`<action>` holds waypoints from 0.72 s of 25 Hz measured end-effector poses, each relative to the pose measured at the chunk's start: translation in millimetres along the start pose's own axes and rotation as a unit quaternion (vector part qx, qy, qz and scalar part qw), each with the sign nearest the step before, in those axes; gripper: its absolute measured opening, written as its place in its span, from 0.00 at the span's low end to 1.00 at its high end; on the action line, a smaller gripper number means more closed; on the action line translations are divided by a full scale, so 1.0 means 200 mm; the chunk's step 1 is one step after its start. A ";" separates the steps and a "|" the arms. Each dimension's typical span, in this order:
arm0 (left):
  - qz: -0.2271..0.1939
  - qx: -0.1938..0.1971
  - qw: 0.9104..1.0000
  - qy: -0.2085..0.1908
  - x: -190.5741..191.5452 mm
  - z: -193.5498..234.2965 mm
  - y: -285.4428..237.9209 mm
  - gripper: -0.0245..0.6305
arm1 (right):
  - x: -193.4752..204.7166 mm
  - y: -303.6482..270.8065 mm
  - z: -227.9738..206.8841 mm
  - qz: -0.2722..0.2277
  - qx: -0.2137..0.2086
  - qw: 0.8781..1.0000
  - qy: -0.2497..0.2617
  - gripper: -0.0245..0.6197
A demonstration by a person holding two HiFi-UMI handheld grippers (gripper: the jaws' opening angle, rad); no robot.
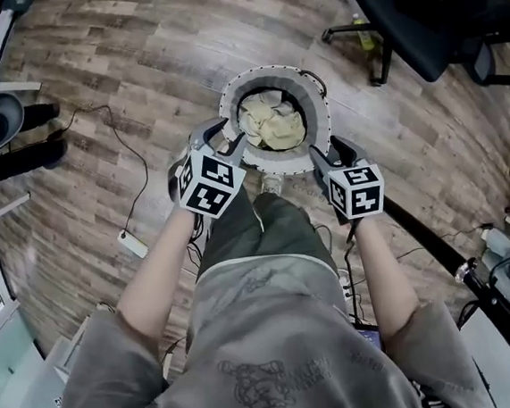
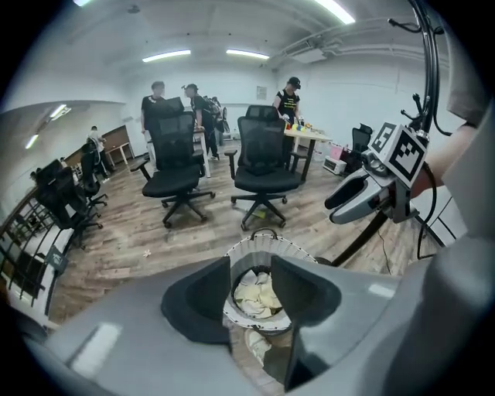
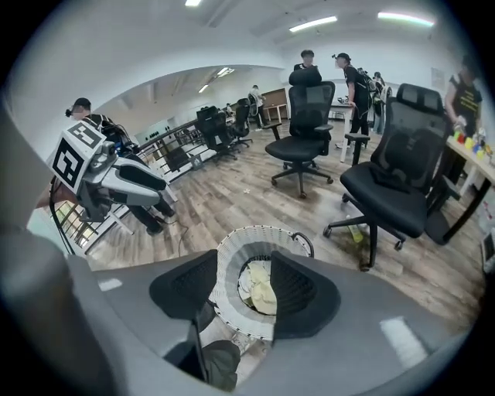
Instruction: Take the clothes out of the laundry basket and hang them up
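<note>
White woven laundry basket [image 1: 314, 94] on a wood-plank floor [image 1: 116, 68], seen from above. Pale yellow and cream clothes [image 1: 274, 125] lie crumpled inside it. The left gripper [image 1: 222, 139] hovers at the basket's near-left rim and the right gripper [image 1: 331, 153] just outside its near-right rim, both angled steeply down toward it. The jaws of each stand apart and grasp nothing: in either gripper view the basket and its clothes show through the gap between the pads. A black office chair [image 1: 433, 2] stands beyond the basket to its right. The person's knee [image 1: 271, 228] lies on its near side.
</note>
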State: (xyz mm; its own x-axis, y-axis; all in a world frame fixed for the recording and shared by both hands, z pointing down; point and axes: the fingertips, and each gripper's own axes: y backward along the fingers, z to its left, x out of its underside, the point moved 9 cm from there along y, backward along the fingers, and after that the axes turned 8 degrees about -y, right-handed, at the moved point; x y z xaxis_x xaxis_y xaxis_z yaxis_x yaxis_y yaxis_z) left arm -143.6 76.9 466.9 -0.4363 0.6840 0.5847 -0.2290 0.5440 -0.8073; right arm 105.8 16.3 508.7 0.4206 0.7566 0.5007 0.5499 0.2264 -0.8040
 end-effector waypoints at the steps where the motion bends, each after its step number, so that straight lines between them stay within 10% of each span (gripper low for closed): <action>1: 0.005 0.010 1.000 -0.009 0.01 0.01 -0.05 0.29 | 0.02 -0.03 -0.01 0.005 0.006 1.000 -0.007 0.41; 18: 0.082 0.188 0.974 -0.094 0.30 0.03 -0.89 0.29 | 0.32 -0.59 -0.18 0.049 0.092 0.983 -0.149 0.42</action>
State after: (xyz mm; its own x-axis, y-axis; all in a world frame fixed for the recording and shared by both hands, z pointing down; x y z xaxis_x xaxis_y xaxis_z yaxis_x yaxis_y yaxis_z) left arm -134.1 18.0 644.3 -0.6375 0.6260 0.4491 -0.4297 0.1949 -0.8817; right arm 93.6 15.6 646.9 0.2196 0.9204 0.3234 0.3651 0.2298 -0.9021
